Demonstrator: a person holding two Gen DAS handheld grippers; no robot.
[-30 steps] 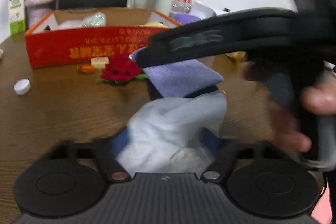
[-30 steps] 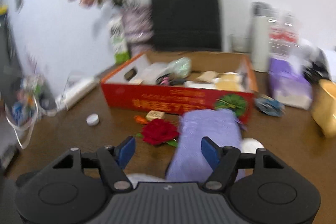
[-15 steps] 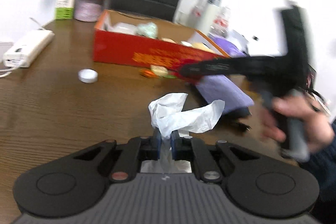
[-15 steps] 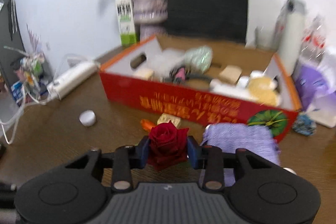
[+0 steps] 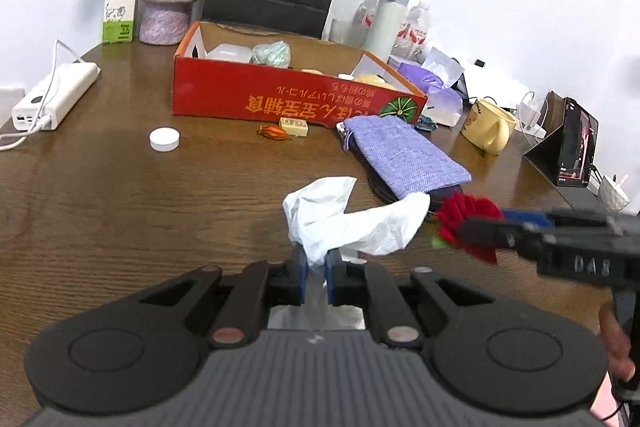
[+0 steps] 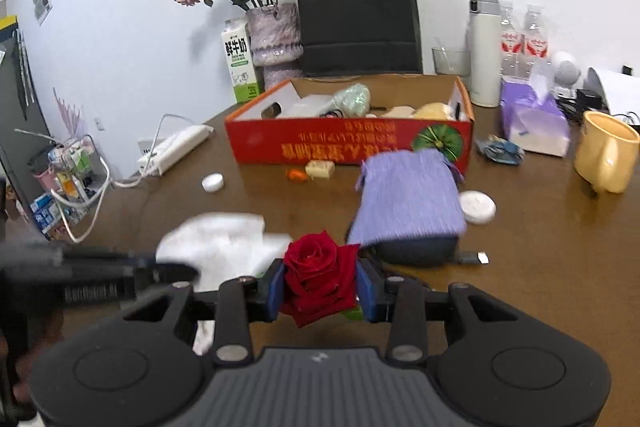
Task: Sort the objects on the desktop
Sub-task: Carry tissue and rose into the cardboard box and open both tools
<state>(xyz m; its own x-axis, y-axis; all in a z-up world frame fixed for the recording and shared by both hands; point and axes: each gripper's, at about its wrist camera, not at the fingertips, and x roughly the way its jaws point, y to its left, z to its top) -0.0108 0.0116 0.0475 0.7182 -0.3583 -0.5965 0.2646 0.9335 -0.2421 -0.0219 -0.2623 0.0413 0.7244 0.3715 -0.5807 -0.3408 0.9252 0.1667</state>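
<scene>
1. Left gripper (image 5: 316, 273) clamped nearly shut on one crumpled white tissue (image 5: 348, 215), lifted above wooden table (image 5: 120, 211).
2. Right gripper (image 6: 320, 289) pinching one red fabric rose (image 6: 320, 277) between blue pads.
3. Beyond: one woven purple pouch (image 6: 408, 199), two round white caps (image 6: 212, 182).
4. Farthest: one red cardboard box (image 6: 348, 143), partly filled.

box (image 6: 352, 143) sits behind the pouch (image 6: 408, 199) (cap (image 6: 212, 182) left, mug (image 6: 606, 157) right) on the table (image 6: 540, 247).
</scene>
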